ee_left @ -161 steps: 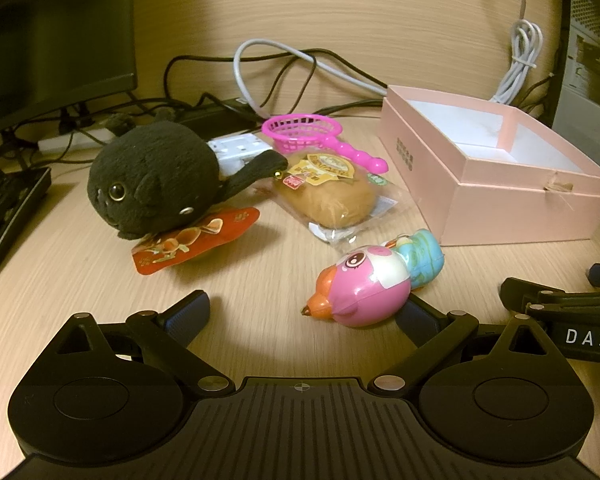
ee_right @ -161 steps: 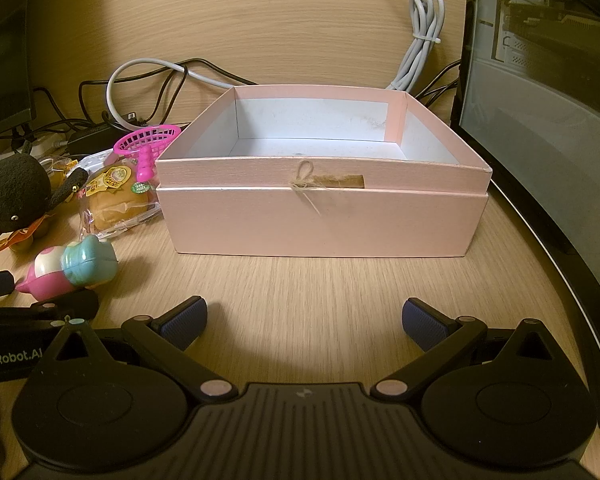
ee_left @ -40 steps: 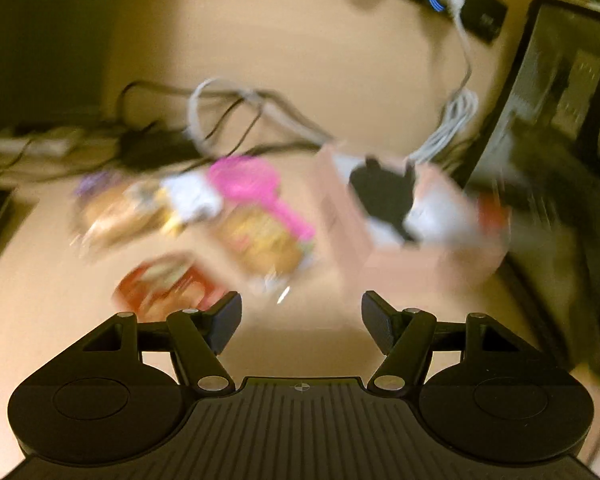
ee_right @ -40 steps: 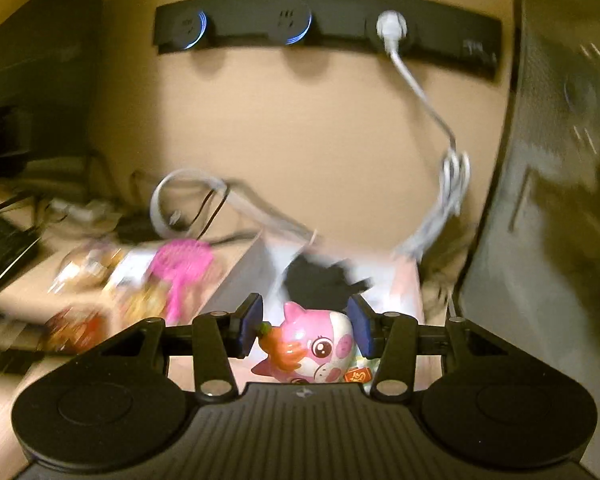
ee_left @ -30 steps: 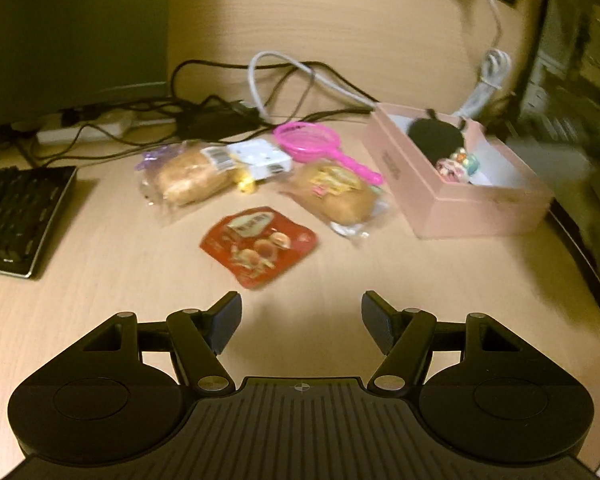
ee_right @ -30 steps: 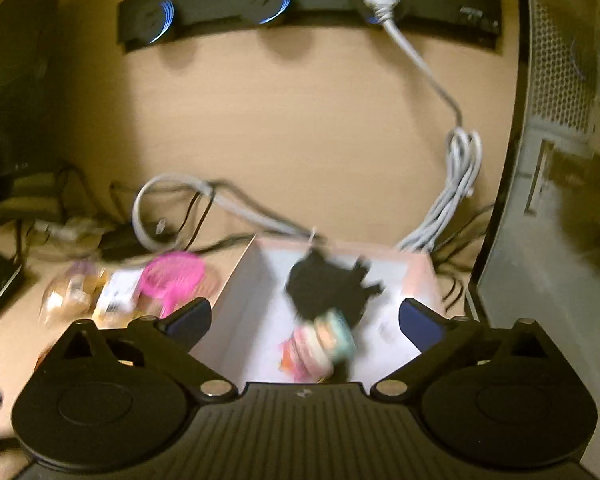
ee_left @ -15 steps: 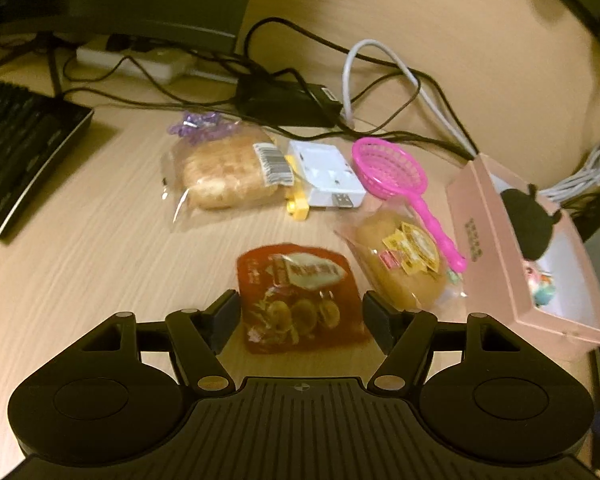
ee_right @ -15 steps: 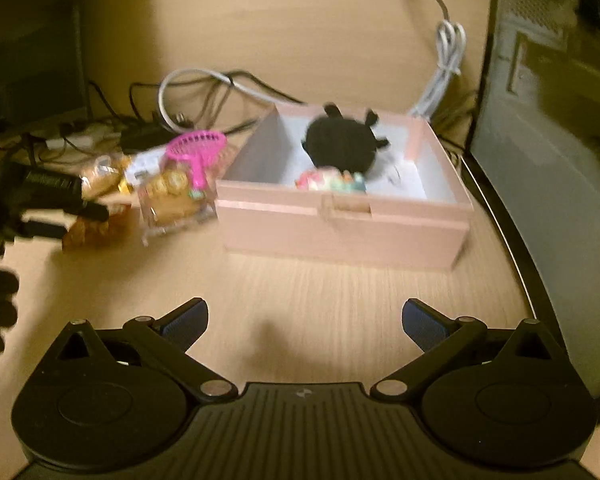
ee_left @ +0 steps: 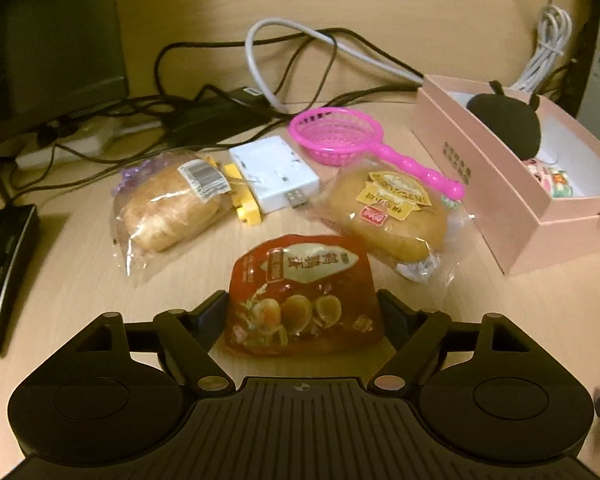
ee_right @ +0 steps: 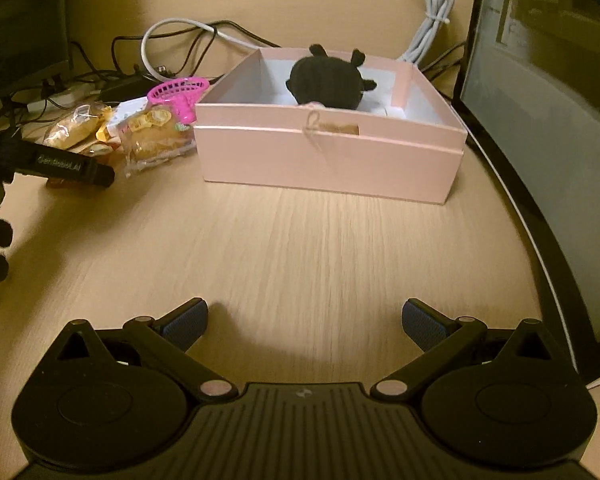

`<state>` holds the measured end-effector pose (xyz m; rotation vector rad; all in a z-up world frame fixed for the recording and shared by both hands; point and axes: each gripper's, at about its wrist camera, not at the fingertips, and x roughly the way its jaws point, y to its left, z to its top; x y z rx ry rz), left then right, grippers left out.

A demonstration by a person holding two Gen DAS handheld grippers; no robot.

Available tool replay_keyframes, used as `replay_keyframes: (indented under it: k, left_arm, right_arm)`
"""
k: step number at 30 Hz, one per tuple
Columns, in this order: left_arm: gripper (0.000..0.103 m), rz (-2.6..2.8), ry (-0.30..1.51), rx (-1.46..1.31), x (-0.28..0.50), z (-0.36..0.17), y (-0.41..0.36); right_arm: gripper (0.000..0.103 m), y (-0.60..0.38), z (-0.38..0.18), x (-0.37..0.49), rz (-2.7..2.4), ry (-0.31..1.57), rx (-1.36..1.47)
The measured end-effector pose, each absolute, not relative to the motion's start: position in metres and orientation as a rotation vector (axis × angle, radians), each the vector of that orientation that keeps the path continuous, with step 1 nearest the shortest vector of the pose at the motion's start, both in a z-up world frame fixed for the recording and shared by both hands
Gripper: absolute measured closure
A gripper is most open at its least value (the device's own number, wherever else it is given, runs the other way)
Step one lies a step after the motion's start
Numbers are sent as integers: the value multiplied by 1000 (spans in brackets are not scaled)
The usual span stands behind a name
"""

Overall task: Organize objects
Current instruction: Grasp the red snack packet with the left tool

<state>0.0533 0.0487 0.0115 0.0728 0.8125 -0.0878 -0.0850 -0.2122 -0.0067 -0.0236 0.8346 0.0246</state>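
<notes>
Red, glossy foil marks the snack pouch (ee_left: pixel 302 300), flat on the pale woodgrain desk (ee_right: pixel 300 248) between the spread fingers of the left gripper (ee_left: pixel 303 312); whether the pads touch its crimped edges I cannot tell. Beyond it lie two crinkly clear-wrapped buns (ee_left: pixel 172 204) (ee_left: pixel 392 216), a white boxy adapter (ee_left: pixel 274 174) and a pink mesh scoop (ee_left: pixel 340 136). At the right stands the pink cardboard box (ee_left: pixel 496 200), holding a fuzzy black plush (ee_left: pixel 508 124) and a pastel toy (ee_left: pixel 548 176). The right gripper (ee_right: pixel 304 320) is spread wide and holds nothing, with bare desk stretching to the box's front wall. Only the left wrist view shows the toy; the right wrist view shows the box's twine tag (ee_right: pixel 332 128).
</notes>
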Motion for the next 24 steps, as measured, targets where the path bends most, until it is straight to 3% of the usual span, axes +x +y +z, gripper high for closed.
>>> replay_keyframes:
  k: [13,24]
  left_arm:
    - [21,-102,813,29,58,13,53]
    - [21,-115,801,-163,5,41,103]
  right_arm:
    - [0,-211,-9,-90,5,802,7]
    - [0,-195,3,-68,86,846,-16]
